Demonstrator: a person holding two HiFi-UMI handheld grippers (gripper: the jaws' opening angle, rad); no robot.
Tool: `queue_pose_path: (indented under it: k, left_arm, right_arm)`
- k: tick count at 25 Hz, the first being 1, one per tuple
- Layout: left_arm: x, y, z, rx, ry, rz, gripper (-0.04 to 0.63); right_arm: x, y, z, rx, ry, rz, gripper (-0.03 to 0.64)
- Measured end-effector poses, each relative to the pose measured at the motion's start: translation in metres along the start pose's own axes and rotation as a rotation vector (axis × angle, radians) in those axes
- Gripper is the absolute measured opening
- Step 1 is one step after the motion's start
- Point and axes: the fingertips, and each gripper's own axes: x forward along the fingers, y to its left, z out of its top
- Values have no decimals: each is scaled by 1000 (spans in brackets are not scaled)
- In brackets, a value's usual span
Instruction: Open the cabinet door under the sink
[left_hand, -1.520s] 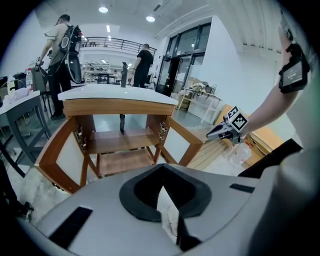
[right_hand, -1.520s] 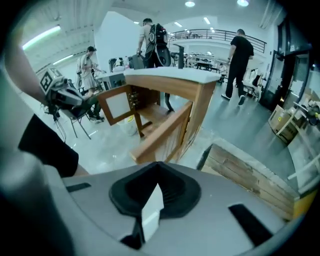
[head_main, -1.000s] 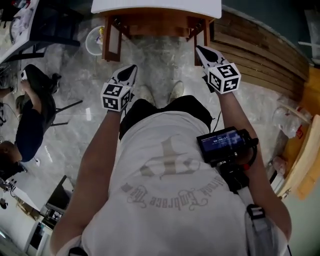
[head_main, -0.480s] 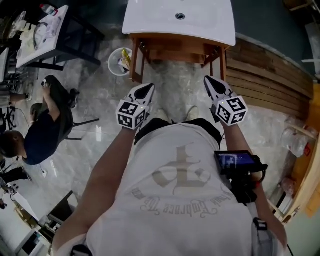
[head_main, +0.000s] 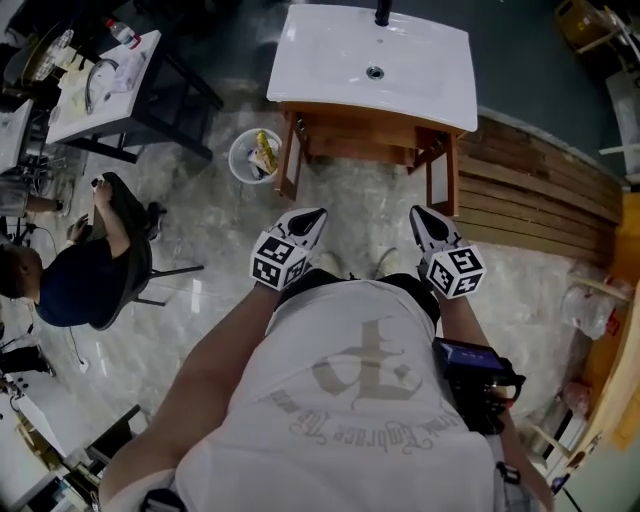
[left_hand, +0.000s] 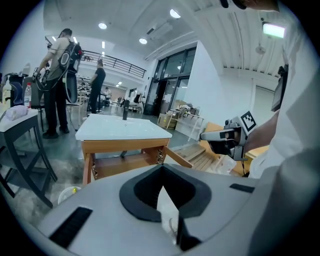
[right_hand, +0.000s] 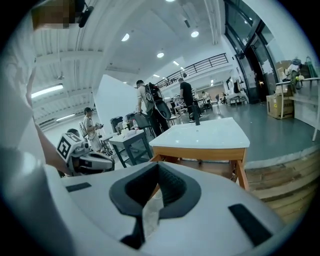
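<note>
The sink cabinet stands ahead of me, a wooden frame under a white basin top. Both of its doors hang swung outward, the left door and the right door, so the inside shelf shows. My left gripper and right gripper are held side by side in front of my body, well short of the cabinet, touching nothing. Each is shut and empty, as its own view shows: left gripper, right gripper.
A white bin with rubbish sits left of the cabinet. Wooden steps run along the right. A seated person and a dark table are at the left. More people stand behind the sink.
Both grippers have drawn back from the cabinet and risen a little. The cabinet now lies farther off, with its whole basin top in view. The doors stay open.
</note>
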Motion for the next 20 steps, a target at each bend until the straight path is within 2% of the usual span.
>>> queue_pose_path:
  k: [6, 20]
  left_arm:
    - [8, 2, 11, 44, 12, -41, 9]
    - [7, -11, 10, 71, 23, -77, 9]
  right_arm:
    - [0, -6, 6, 11, -14, -31, 14]
    - [-18, -6, 2, 6, -20, -66, 14]
